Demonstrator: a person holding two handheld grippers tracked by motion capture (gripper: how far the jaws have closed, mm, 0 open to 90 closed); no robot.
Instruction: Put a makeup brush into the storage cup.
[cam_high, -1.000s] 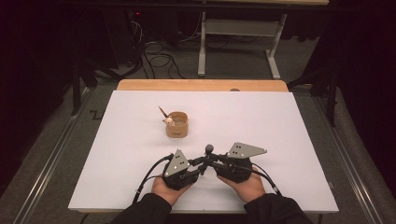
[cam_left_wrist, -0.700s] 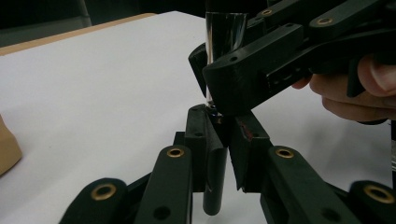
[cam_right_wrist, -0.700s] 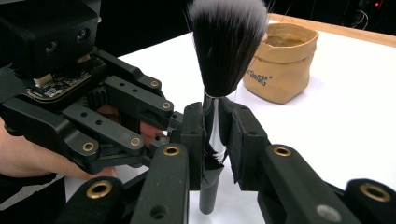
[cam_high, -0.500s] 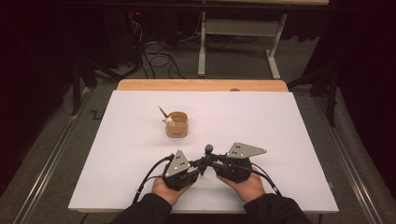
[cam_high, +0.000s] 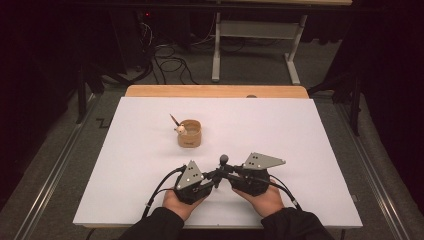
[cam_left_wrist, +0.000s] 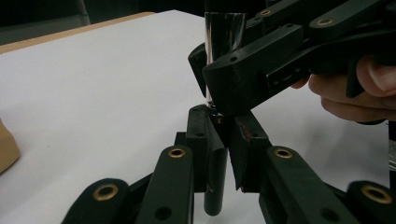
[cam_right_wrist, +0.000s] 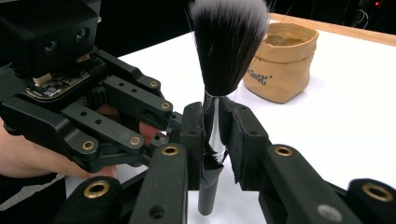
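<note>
Both claws clamp one upright makeup brush (cam_right_wrist: 215, 116): the right claw (cam_right_wrist: 212, 140) on its silver ferrule, the left claw (cam_left_wrist: 223, 154) on the dark handle below. At 11 o'clock on the white tabletop (cam_high: 300, 135) sits a tan pot (cam_right_wrist: 285, 60); its small printed label is unreadable.

High view overlooks the table (cam_high: 300, 150); gripper views closely share the brush (cam_right_wrist: 227, 44).

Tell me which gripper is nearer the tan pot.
Left. The left gripper sits below the pot, just right of it; the right gripper is farther right. They meet, both shut on the upright brush.
</note>
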